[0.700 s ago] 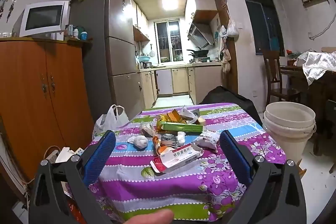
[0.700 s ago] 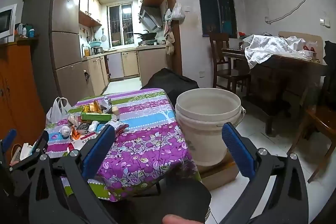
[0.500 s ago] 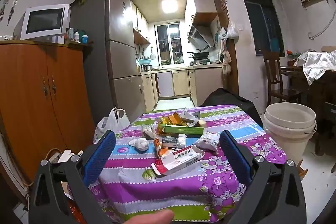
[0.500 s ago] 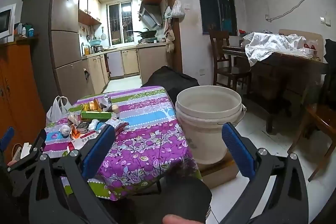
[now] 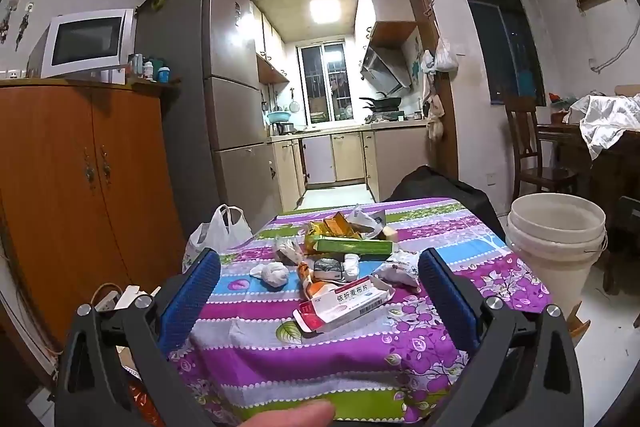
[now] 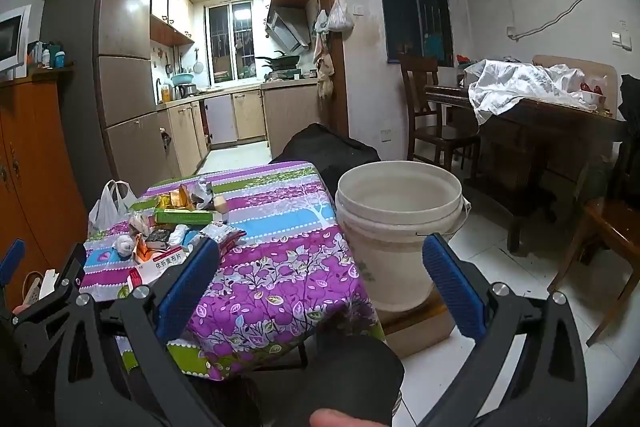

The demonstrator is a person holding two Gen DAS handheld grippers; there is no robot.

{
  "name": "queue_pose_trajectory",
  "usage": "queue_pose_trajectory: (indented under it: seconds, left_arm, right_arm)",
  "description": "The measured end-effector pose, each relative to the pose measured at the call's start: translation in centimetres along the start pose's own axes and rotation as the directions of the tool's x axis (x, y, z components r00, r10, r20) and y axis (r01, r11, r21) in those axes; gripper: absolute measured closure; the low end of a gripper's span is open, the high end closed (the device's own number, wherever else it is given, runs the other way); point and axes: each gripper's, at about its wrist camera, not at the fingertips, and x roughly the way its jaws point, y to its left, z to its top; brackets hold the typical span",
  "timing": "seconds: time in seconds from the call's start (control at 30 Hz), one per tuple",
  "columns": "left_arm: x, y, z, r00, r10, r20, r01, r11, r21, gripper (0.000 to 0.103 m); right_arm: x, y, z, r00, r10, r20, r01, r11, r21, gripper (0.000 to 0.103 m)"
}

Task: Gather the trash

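Observation:
Trash lies in a pile on a small table with a purple floral cloth: a red-and-white medicine box nearest me, a green box, a crumpled white tissue, yellow wrappers and a white packet. A white bucket stands on the floor right of the table. My left gripper is open and empty, in front of the table's near edge. My right gripper is open and empty, between the table and the bucket.
An orange wooden cabinet with a microwave stands at the left, with a white plastic bag on the floor beside it. A wooden chair and a dark table with white cloth stand at the right. The kitchen lies behind.
Both views have tilted slightly upward, so the table and bucket sit a little lower in frame. Both grippers stay open and empty.

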Motion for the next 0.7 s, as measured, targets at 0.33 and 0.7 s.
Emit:
queue_pose_trajectory:
  seconds: [0.33, 0.7]
  left_arm:
    - [0.0, 0.1, -0.1, 1.000, -0.002, -0.003, 0.002, 1.000, -0.004, 0.005]
    - [1.6, 1.6, -1.0, 0.998, -0.014, -0.063, 0.010, 0.998, -0.065, 0.005]
  right_arm:
    - [0.1, -0.1, -0.3, 1.000, 0.024, 0.004, -0.024, 1.000, 0.002, 0.005]
    - [-1.4, -1.4, 0.2, 0.984, 0.061, 0.169, -0.079, 0.992, 0.103, 0.005]
